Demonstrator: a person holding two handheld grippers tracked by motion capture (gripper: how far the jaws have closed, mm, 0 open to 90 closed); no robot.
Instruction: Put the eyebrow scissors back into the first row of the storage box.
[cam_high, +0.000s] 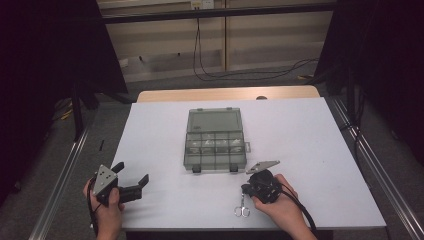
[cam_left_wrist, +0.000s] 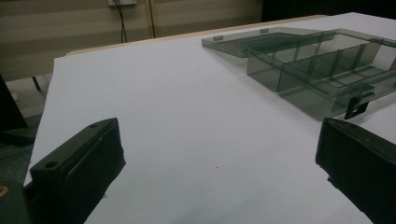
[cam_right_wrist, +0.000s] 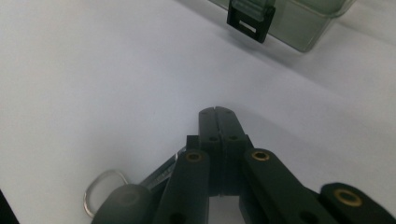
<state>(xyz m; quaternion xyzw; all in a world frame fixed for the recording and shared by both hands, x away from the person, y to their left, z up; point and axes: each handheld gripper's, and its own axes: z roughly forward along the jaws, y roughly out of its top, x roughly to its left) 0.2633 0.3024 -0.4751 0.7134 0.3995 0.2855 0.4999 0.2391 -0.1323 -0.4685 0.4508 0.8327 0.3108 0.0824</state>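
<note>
A smoky clear compartment box (cam_high: 239, 150) lies open at the table's middle, its lid (cam_high: 214, 121) folded flat to the far side; small pale items sit in its middle row. My left gripper (cam_high: 133, 172) rests at the near left, open with nothing between its jaws, and points toward the box (cam_left_wrist: 327, 70). My right gripper (cam_high: 245, 189) is near the front edge, below the box's right latch. Its jaws (cam_right_wrist: 217, 112) are pressed together. Small metal scissors (cam_high: 242, 207) lie on the table under it, and their shank (cam_right_wrist: 161, 175) runs beneath the jaw linkage.
A white board (cam_high: 310, 150) covers the wooden table (cam_high: 225, 93). The box's black latch (cam_right_wrist: 250, 21) faces the right gripper. Metal rails run along both sides of the table, and cables lie on the floor beyond it.
</note>
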